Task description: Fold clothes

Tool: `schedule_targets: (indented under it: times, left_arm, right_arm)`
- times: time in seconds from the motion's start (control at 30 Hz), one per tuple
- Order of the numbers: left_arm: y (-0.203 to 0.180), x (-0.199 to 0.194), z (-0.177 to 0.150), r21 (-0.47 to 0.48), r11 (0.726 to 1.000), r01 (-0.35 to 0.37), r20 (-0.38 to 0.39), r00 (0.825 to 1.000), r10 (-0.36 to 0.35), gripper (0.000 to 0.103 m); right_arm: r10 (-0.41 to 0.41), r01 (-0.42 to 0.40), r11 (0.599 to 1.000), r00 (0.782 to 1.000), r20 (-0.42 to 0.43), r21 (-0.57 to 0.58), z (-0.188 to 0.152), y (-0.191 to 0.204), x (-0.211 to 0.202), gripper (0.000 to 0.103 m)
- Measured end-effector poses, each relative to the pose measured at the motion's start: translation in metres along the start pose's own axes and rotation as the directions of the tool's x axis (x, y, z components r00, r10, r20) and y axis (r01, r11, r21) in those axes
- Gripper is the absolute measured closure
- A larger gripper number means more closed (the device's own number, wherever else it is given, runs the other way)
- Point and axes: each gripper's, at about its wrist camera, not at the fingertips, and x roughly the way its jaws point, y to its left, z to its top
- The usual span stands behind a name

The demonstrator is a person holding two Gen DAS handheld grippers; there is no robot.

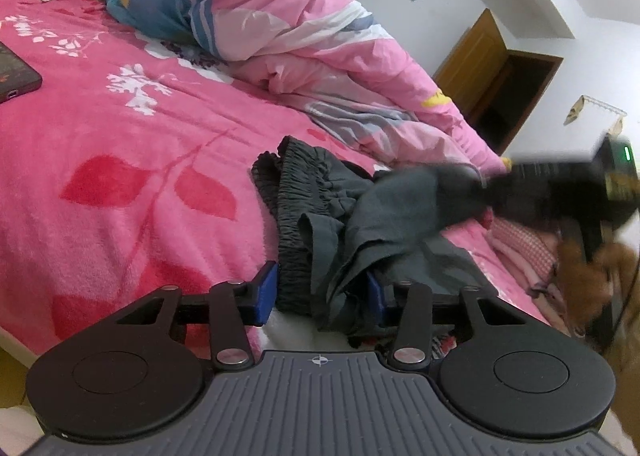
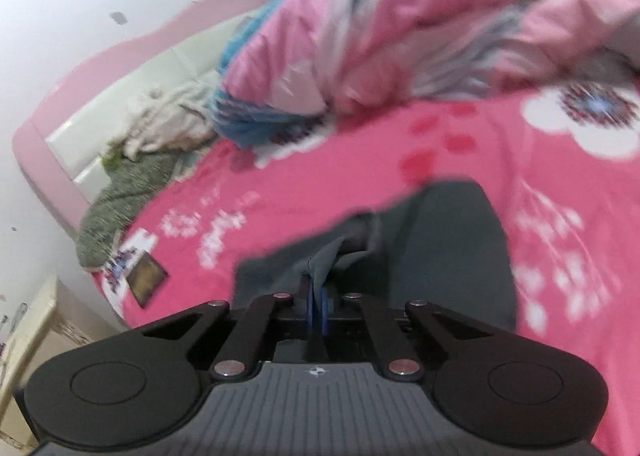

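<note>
On the pink bed (image 1: 120,144): left gripper (image 1: 320,292) half-open, bunched dark trousers (image 1: 320,216) between pads, grip uncertain. Right gripper (image 2: 318,304) pinched tight on fabric. Draw taut before folding.

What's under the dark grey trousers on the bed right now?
The pink floral blanket lies under the dark grey trousers. Their near edge sits between the left claw's pads. Anything directly beneath the bunched cloth is covered.
</note>
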Motion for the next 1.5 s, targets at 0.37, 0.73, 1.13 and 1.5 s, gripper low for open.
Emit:
schedule_targets:
  times: [0.37, 0.73, 1.13, 1.5]
  left_arm:
    - [0.0, 0.0, 0.0, 0.012, 1.0, 0.002, -0.022, 1.0, -0.002, 0.062]
    - [0.006, -0.004, 0.001, -0.016, 0.999, 0.032, -0.017, 0.999, -0.033, 0.063]
    - [0.018, -0.02, 0.015, -0.131, 0.989, 0.062, 0.107, 0.993, -0.048, 0.06]
    - [0.023, 0.017, 0.082, -0.219, 0.972, 0.079, 0.116, 0.992, -0.055, 0.06]
  right_arm:
    - [0.084, -0.101, 0.99, 0.981, -0.173, -0.095, 0.05, 0.056, 0.115, 0.077]
    - [0.228, -0.226, 0.974, 0.966, -0.125, 0.034, 0.051, 0.037, 0.111, 0.068]
    - [0.018, -0.032, 0.976, 0.998, 0.066, 0.216, -0.007, -0.061, -0.031, 0.068]
    - [0.037, -0.068, 0.966, 0.992, 0.124, 0.249, -0.054, -0.079, -0.057, 0.068]
